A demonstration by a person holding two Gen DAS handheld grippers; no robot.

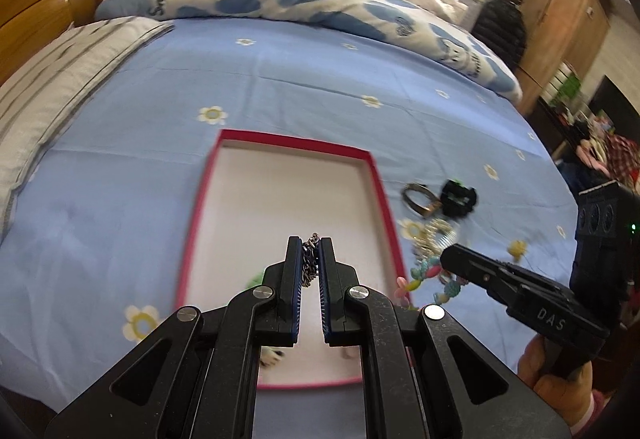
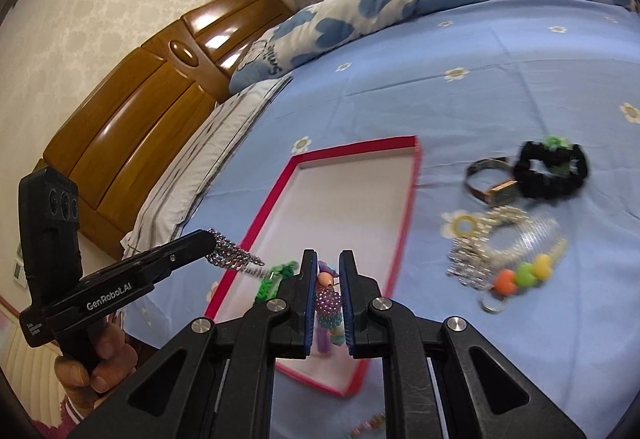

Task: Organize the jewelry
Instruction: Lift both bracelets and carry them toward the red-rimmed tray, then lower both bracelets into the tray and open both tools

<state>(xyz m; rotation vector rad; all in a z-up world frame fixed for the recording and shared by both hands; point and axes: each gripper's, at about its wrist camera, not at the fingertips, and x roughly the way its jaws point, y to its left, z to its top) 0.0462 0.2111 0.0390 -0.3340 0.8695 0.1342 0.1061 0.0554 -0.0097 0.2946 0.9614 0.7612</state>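
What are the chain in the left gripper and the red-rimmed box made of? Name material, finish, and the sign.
Chain: likely metal, silvery and shiny; its interlocked links glint. Red-rimmed box: probably cardboard, matte white inside with thin flat red walls. Neither is certain through the blur.
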